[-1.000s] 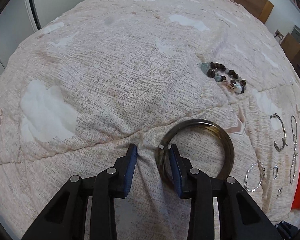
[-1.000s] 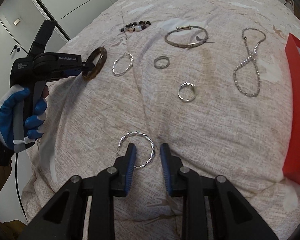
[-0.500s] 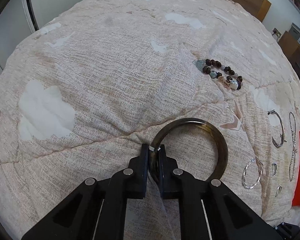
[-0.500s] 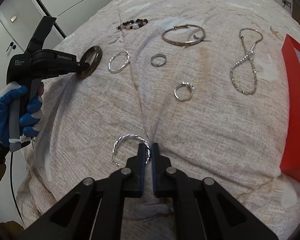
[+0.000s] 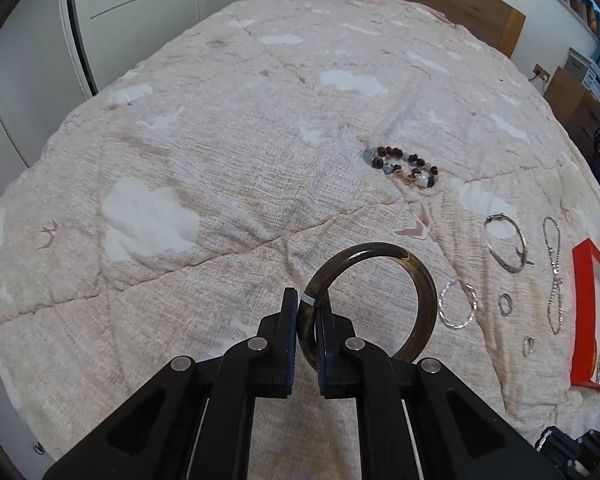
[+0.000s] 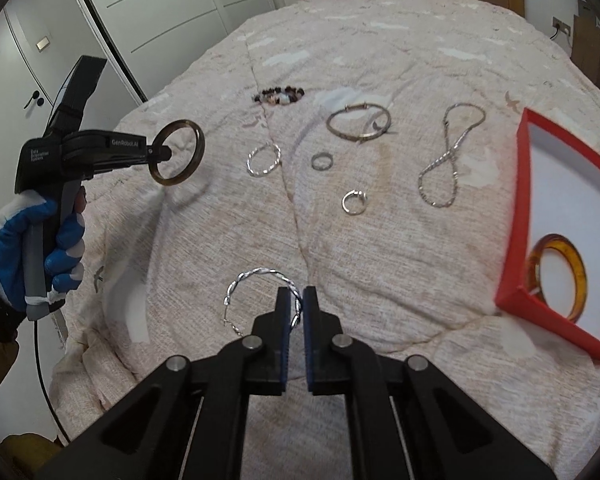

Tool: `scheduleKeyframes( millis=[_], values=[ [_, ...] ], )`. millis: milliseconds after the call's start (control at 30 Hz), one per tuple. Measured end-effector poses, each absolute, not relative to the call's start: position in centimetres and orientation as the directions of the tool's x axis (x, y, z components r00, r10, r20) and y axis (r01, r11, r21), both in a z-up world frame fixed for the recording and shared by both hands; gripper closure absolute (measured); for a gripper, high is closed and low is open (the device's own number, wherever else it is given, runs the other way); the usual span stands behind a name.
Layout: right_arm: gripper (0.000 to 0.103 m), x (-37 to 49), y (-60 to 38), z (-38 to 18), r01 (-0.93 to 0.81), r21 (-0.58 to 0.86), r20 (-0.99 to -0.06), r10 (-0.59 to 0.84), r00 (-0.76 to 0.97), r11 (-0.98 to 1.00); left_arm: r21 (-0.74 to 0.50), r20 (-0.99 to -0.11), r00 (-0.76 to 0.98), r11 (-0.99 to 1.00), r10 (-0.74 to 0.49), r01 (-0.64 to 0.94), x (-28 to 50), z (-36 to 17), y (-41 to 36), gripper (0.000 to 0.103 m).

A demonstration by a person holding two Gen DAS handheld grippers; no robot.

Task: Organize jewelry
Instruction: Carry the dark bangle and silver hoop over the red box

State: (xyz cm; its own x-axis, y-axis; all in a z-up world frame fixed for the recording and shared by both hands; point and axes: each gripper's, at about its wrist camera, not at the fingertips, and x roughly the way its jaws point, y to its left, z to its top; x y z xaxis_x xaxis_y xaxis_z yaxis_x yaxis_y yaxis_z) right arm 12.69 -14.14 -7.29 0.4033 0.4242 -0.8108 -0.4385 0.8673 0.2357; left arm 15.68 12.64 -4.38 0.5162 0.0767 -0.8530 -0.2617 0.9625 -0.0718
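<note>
Bedspread (image 6: 380, 280) holds six loose pieces; red tray (image 6: 518, 216) two. I grip dark bangle (image 5: 416, 276) left (image 5: 307, 320), twisted hoop (image 6: 260, 276) right (image 6: 296, 312).

Black tongs (image 6: 295, 312) — blue pads, silver rivets

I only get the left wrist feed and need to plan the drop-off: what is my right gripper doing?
Observer: The right gripper is shut on a twisted silver hoop.
Operator: Is the red tray empty?
Observer: No, the red tray already holds an amber bangle.
Operator: Is my dark bangle off the quilt?
Observer: Yes, the dark bangle hangs in the left gripper, with its shadow on the quilt below.
</note>
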Motion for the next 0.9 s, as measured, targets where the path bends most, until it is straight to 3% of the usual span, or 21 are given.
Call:
scheduleKeyframes(
  millis=[433,900],
  values=[
    [0.098,10.8,-21.2,-2.3,-0.349,0.209,-0.738,0.382,0.557,0.913,-0.11,-0.801,0.598,0.978,0.017,-0.176,13.7,0.7,6.7,0.095],
    [0.098,14.6,-34.3,-0.4,-0.135,0.189,-0.688,0.229,0.689,0.973,-0.163,-0.786,0.597,0.985,-0.16,0.05,17.3,2.8,-8.3,0.095]
  ],
)
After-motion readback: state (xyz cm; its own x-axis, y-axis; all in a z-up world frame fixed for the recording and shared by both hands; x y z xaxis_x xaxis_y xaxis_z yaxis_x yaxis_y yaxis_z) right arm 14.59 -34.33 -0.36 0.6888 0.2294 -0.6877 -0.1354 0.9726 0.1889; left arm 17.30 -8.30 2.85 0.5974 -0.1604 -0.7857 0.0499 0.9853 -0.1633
